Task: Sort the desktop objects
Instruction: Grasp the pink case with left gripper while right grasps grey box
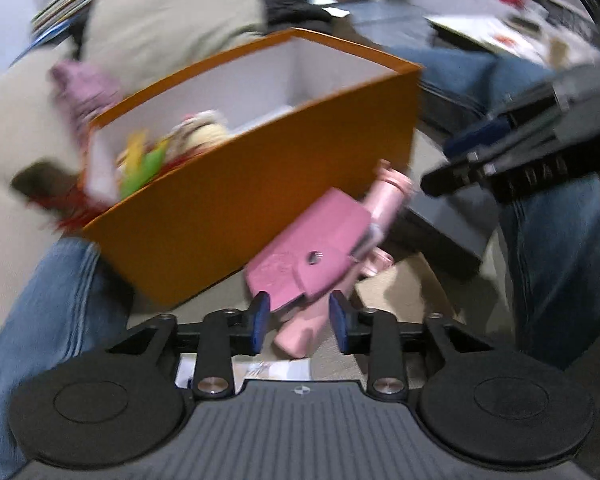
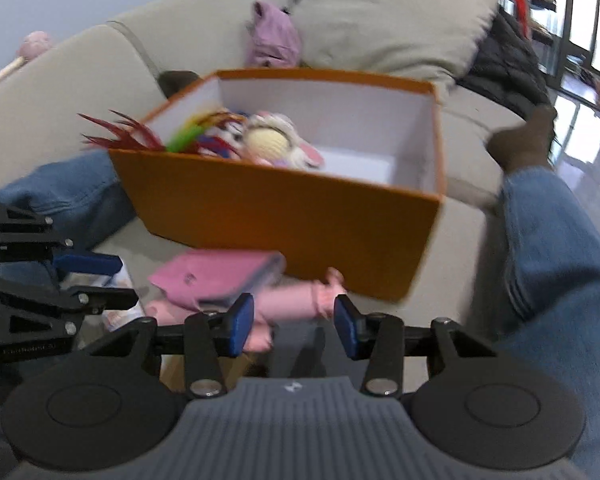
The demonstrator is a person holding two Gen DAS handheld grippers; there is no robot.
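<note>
Left gripper (image 1: 299,322): jaws parted and holding nothing, blue pads flanking the near end of a flat pink snap-flap wallet (image 1: 314,254) that lies on top of a pale pink plastic toy (image 1: 384,204); whether the pads touch either is not clear through the motion blur. Right gripper (image 2: 295,324): jaws likewise spread and empty, poised just above the same pale pink toy, beside the wallet. Both pink items rest on the beige sofa seat (image 2: 460,232), just in front of the near wall of an orange cardboard box with white interior (image 2: 284,216). Progress: the box already contains a cream crocheted doll (image 2: 266,142), a green-and-yellow item (image 1: 138,164) and red feathers (image 2: 120,132); its right half is bare; the wallet and toy remain unsorted, so the task appears partly done. Pose: both grippers held low and level, aimed forward at the box between the person's denim-clad legs (image 1: 48,320), the left slightly ahead.
</note>
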